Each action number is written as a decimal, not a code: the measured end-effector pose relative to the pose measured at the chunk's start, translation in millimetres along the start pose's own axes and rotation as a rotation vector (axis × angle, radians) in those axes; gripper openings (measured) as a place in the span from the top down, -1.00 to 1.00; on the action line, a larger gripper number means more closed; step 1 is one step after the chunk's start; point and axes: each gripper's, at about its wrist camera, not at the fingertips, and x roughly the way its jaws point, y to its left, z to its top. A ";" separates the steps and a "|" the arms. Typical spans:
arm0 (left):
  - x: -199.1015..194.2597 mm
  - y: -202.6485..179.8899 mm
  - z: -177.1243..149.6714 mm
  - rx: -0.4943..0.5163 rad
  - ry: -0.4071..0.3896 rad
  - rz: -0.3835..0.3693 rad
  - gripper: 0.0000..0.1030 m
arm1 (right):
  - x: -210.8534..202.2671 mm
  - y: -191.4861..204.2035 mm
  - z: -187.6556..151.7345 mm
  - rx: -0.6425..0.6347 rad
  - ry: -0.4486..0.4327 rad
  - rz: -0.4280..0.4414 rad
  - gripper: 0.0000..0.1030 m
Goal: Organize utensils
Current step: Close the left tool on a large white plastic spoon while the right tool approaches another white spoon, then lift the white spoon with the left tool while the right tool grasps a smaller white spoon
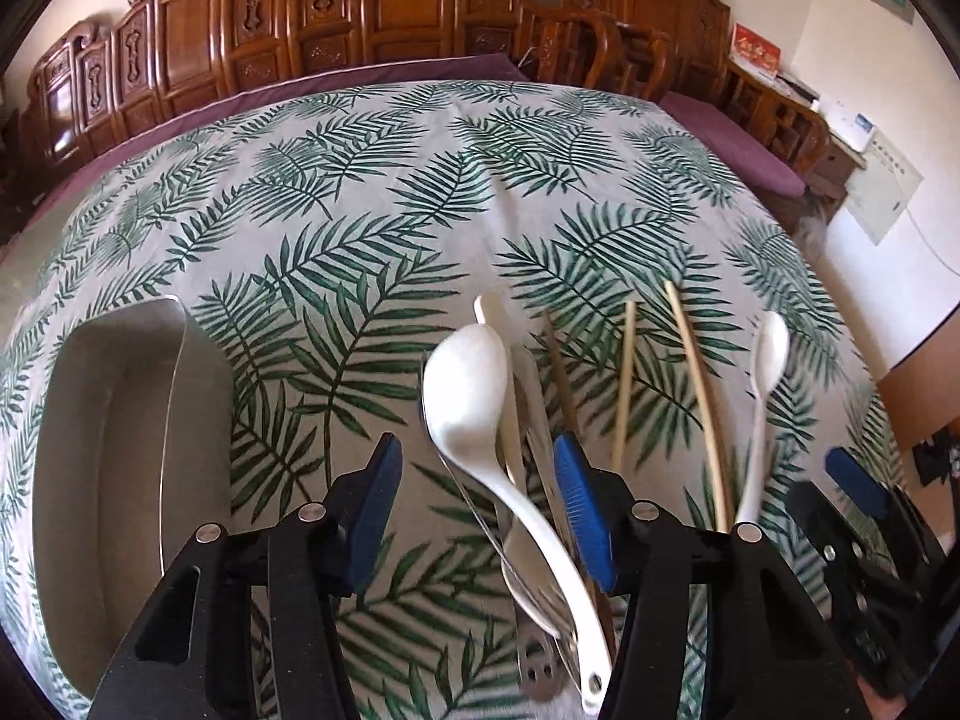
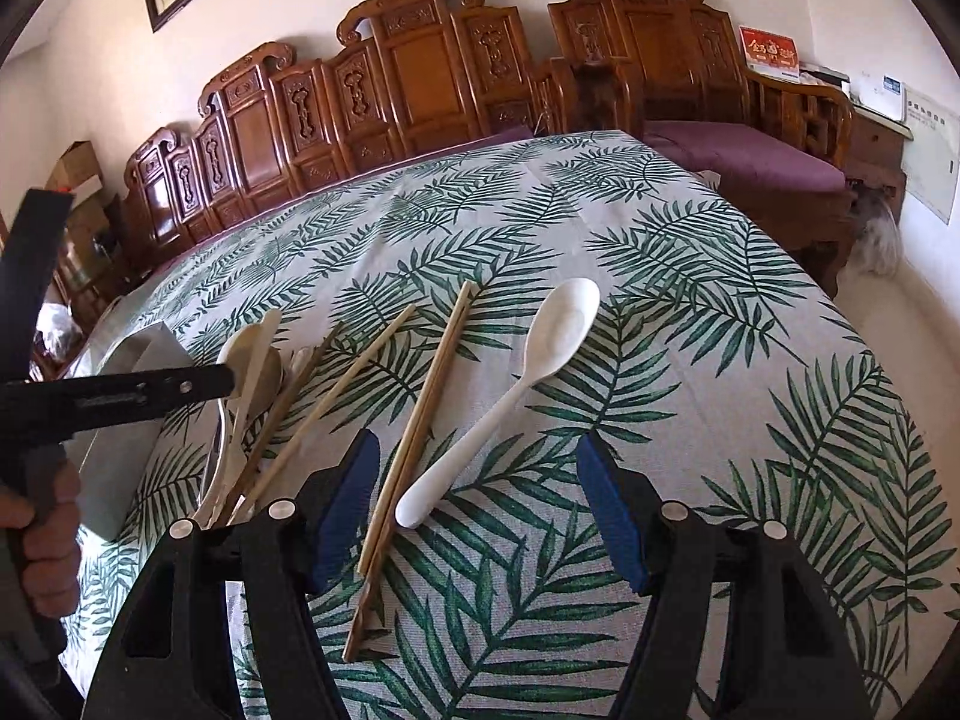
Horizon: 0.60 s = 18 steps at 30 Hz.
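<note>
My left gripper hangs half-open over a white spoon lying on metal cutlery on the leaf-print desk, gripping nothing. I should straddle the handle alone before closing. A metal tray waits to the left. My right gripper is unclenched over chopsticks and another spoon.
</note>
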 end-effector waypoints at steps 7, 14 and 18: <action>8.1 0.8 1.4 0.025 0.005 0.037 0.51 | 2.4 0.6 0.7 -0.002 0.001 -0.001 -0.37; 2.2 8.7 -1.9 0.027 -0.023 0.041 0.76 | 2.5 0.5 1.1 -0.009 0.004 0.000 -0.37; -4.7 16.1 -4.2 0.015 -0.040 0.032 0.87 | 4.7 0.2 2.0 -0.015 0.008 -0.002 -0.37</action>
